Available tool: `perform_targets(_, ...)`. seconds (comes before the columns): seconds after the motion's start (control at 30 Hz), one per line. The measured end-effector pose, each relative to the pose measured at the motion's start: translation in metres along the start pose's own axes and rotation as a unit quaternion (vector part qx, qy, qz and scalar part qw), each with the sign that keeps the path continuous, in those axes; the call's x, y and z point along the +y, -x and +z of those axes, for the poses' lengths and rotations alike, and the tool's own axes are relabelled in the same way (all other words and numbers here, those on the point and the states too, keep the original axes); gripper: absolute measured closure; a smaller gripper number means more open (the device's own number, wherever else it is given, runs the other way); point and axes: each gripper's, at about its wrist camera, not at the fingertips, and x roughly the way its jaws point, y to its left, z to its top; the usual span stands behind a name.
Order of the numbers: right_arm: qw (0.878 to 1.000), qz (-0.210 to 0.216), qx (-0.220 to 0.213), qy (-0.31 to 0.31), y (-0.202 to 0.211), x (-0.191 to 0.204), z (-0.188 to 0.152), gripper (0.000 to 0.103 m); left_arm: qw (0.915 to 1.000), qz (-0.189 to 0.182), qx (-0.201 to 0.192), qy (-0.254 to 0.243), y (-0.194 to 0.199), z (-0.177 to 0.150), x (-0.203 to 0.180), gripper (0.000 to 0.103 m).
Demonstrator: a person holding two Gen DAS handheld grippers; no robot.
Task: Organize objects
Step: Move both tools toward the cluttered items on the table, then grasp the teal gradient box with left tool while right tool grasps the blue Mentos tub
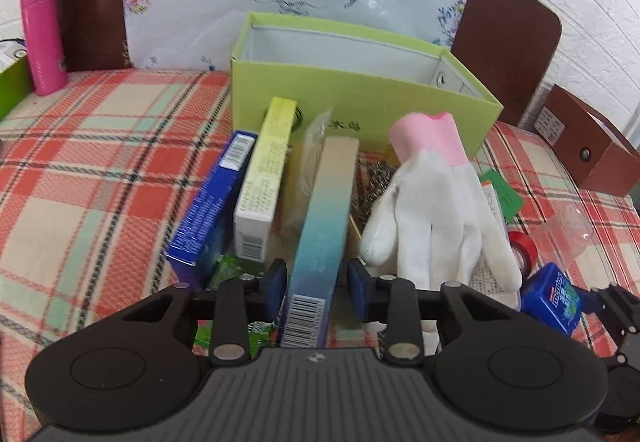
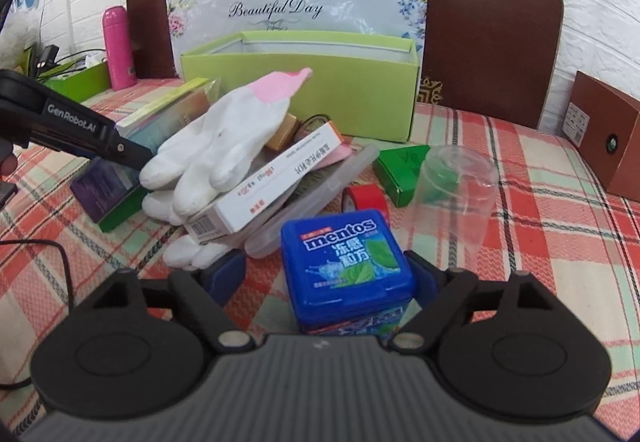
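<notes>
Checked cloth covers the surface [image 1: 100, 162], where the left tongs [image 1: 317, 282] straddle an upright teal box [image 1: 320, 234] unclenched and the right tongs [image 2: 326, 274] bracket a mint tin [image 2: 344, 262], apparently bound for the green box [image 1: 360, 98]

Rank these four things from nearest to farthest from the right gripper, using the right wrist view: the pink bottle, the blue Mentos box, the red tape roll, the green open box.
1. Blue Mentos box: between the jaws of the right gripper.
2. Red tape roll: just behind it on the cloth.
3. Green open box: farther back, centre.
4. Pink bottle: far back, left.
</notes>
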Motion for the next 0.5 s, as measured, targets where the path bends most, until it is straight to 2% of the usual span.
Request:
perform_targets(0.07, 1.0, 0.002, 0.003, 0.003, -0.002, -0.001, -0.001, 0.026, 0.9999, 0.002, 0.009, -0.009, -0.007, -0.004, -0.002, 0.067)
perform_targets(0.17, 1.0, 0.004, 0.014, -0.001, -0.005, -0.004, -0.005, 0.033, 0.9998, -0.01, 0.001, -0.016, -0.008, -0.007, -0.001, 0.067)
perform_targets(0.2, 1.0, 0.003, 0.017, -0.001, -0.007, -0.005, -0.005, 0.038, 0.9998, -0.016, 0.002, -0.012, -0.009, -0.007, 0.0, 0.069)
perform_targets(0.23, 1.0, 0.001, 0.021, 0.001, -0.008, -0.005, -0.007, 0.044, 0.9998, -0.017, 0.003, -0.01, -0.009, -0.006, 0.001, 0.08)
perform_targets(0.4, 0.999, 0.021, 0.024, -0.006, 0.0, -0.005, -0.007, 0.045, 0.9996, -0.028, 0.007, 0.0, -0.003, -0.006, 0.004, 0.081)
perform_targets(0.5, 0.998, 0.051, 0.026, -0.021, 0.011, -0.005, -0.005, 0.045, 0.9992, -0.038, 0.005, -0.004, 0.008, -0.009, 0.003, 0.081)
